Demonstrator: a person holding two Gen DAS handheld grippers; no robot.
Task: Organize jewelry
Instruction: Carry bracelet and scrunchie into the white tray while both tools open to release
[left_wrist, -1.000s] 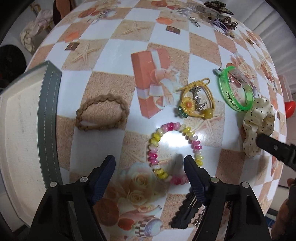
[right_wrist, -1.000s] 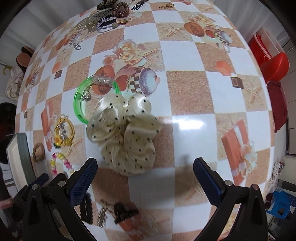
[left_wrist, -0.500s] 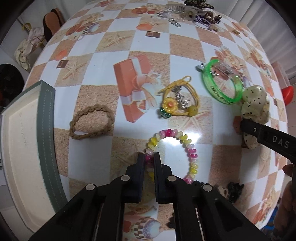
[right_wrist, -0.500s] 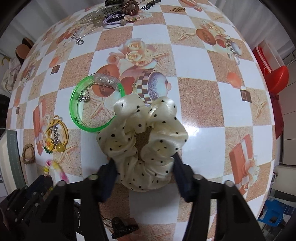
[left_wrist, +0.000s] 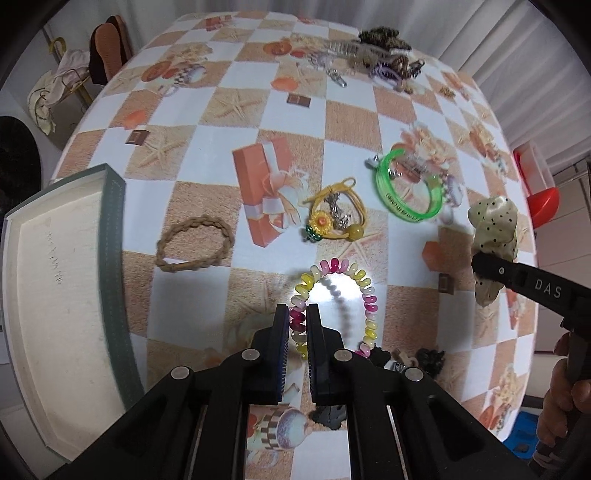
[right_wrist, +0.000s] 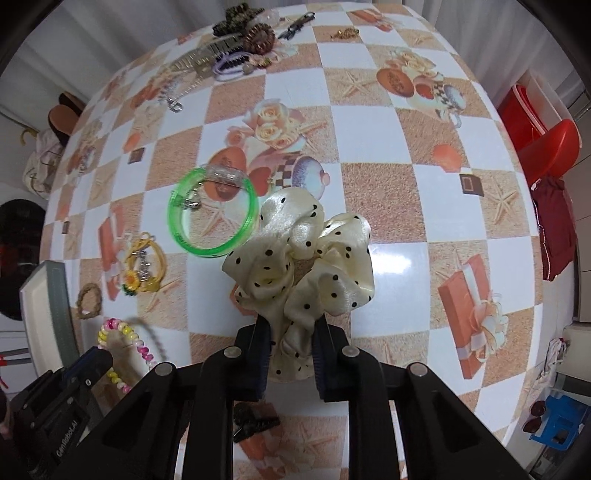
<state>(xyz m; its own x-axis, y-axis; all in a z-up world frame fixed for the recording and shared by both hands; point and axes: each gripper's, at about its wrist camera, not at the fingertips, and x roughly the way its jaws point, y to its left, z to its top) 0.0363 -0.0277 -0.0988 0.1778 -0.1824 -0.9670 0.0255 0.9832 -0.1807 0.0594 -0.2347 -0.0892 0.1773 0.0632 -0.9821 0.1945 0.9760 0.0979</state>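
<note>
My left gripper (left_wrist: 297, 321) is shut on a pink, yellow and white beaded bracelet (left_wrist: 360, 286) and holds it just above the table, its shadow below. My right gripper (right_wrist: 291, 334) is shut on a cream polka-dot scrunchie (right_wrist: 306, 247), lifted off the table; it also shows in the left wrist view (left_wrist: 495, 229). A cream tray with a grey-green rim (left_wrist: 110, 236) lies at the left. A brown braided band (left_wrist: 195, 245), a yellow sunflower hair tie (left_wrist: 334, 218) and a green bangle (left_wrist: 408, 188) lie on the checkered tablecloth.
A pile of hair clips and bands (left_wrist: 376, 55) sits at the far edge. Black clips (right_wrist: 255, 422) lie near the front edge. A red stool (right_wrist: 543, 136) stands past the table's right side.
Both grippers went from open to shut, the left on the beaded bracelet, the right on the scrunchie. Both items have since been lifted off the table.
</note>
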